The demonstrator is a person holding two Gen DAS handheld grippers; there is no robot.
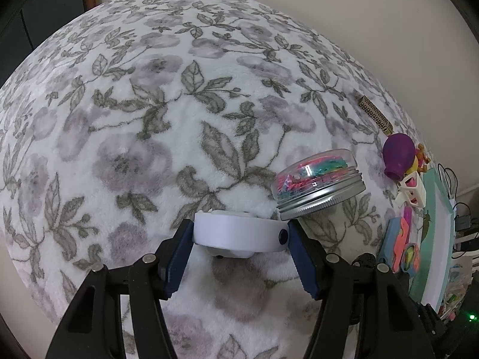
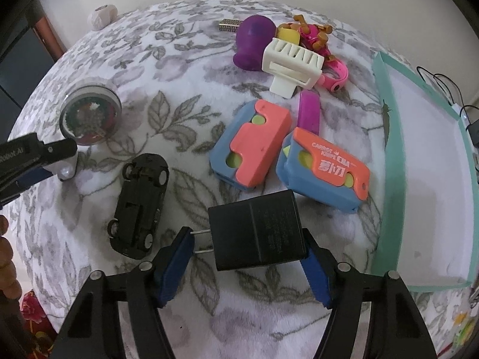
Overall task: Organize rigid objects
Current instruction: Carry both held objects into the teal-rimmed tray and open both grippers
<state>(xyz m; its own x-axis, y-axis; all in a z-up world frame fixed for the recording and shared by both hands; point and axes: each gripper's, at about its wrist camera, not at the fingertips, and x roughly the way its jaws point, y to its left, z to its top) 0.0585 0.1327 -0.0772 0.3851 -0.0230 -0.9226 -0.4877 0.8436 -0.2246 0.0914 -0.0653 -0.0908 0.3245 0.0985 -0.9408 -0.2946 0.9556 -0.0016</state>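
In the right wrist view a black power adapter [image 2: 257, 233] lies on the floral blanket between my right gripper's [image 2: 247, 236] blue pads. The left pad meets its two prongs and the right pad presses its body. My left gripper [image 1: 238, 230] is shut on a white round device [image 1: 236, 234] just above the blanket. It shows again at the left edge of the right wrist view, left gripper [image 2: 45, 155]. A clear jar of coloured bands [image 1: 317, 185] leans beside the white device.
A black toy car [image 2: 139, 203] lies upside down left of the adapter. Two blue-and-orange toy knives [image 2: 251, 146] [image 2: 326, 167], a white clip [image 2: 293, 62], a purple bulb [image 2: 254, 42] and a pink toy [image 2: 332, 74] lie beyond. A teal-rimmed tray [image 2: 386, 179] stands at right.
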